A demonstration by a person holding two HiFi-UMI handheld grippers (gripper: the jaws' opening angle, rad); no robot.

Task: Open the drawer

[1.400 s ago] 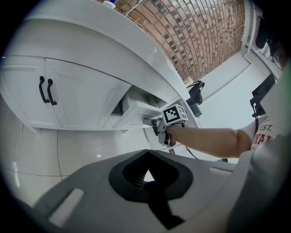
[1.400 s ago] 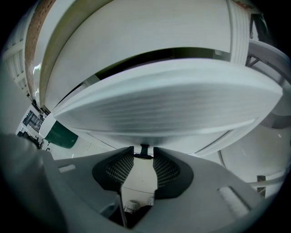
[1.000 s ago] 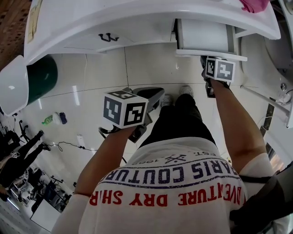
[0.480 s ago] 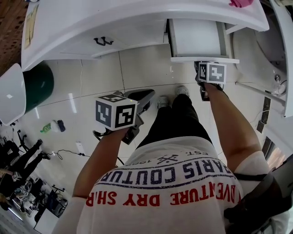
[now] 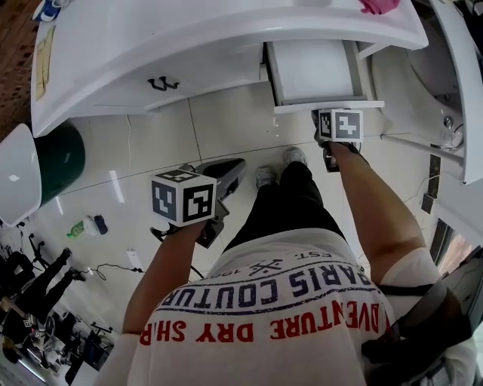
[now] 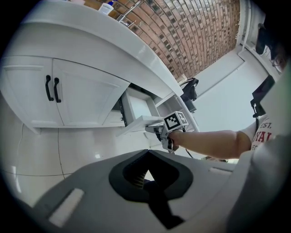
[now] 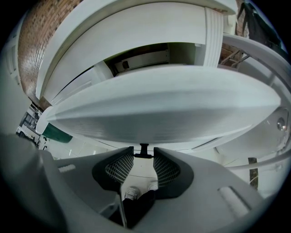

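Note:
A white drawer [image 5: 313, 71] stands pulled out of the white cabinet at the upper right of the head view. My right gripper [image 5: 326, 117] is at the drawer's front panel [image 5: 328, 106], mostly hidden under its marker cube. In the right gripper view the small black handle [image 7: 144, 153] under the drawer front [image 7: 163, 109] sits between the ribbed pads [image 7: 119, 167], and my right gripper [image 7: 144, 158] is shut on it. My left gripper [image 5: 234, 167] hangs over the tiled floor, apart from the cabinet, jaws together and holding nothing [image 6: 146, 175]. From the left gripper view, the drawer [image 6: 136, 107] juts out.
Two cabinet doors with black handles [image 5: 160, 84] are left of the drawer. A green bin [image 5: 56, 154] and a bottle [image 5: 84, 224] are on the floor at the left. A pink cloth [image 5: 379, 6] lies on the countertop. A white frame [image 5: 445, 90] stands at the right.
The drawer has slid a little further out of the cabinet, with my right gripper on its handle moving toward the person. My left gripper stays where it was.

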